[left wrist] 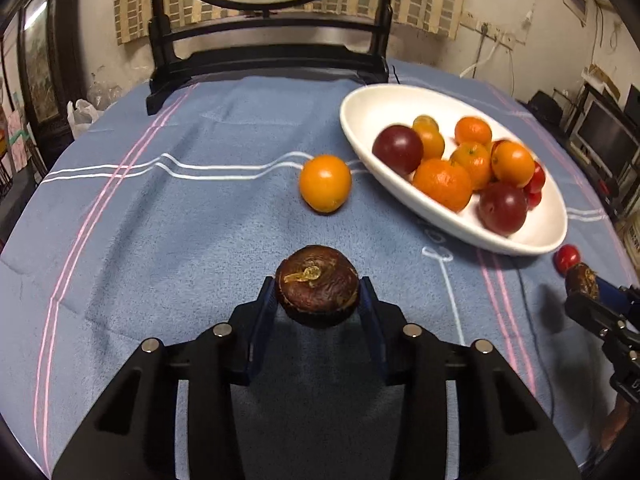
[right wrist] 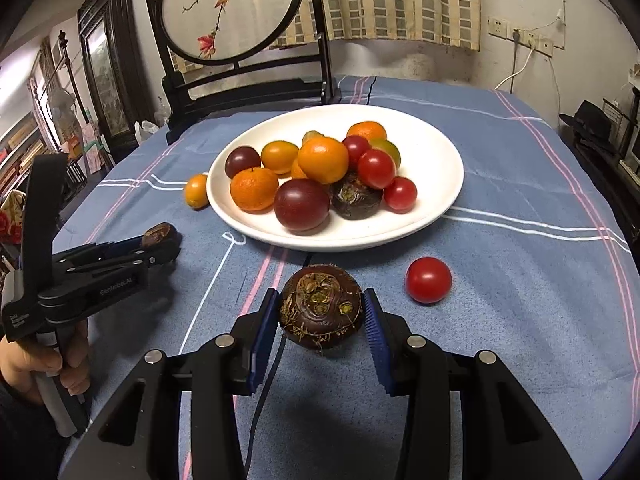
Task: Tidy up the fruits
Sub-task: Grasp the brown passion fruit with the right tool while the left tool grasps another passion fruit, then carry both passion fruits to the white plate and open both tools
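My left gripper (left wrist: 318,292) is shut on a dark brown water chestnut (left wrist: 317,285) and holds it above the blue cloth. It also shows in the right wrist view (right wrist: 160,240). My right gripper (right wrist: 322,312) is shut on a second water chestnut (right wrist: 322,310), also seen in the left wrist view (left wrist: 582,280). A white plate (right wrist: 440,168) holds several oranges, dark plums, cherry tomatoes and one water chestnut. An orange kumquat (left wrist: 325,183) lies on the cloth left of the plate. A cherry tomato (right wrist: 428,280) lies on the cloth, right of my right gripper.
A blue striped tablecloth (left wrist: 180,240) covers the round table. A black wooden stand with a round embroidered screen (right wrist: 230,8) stands at the table's far edge. Furniture and cables line the walls beyond.
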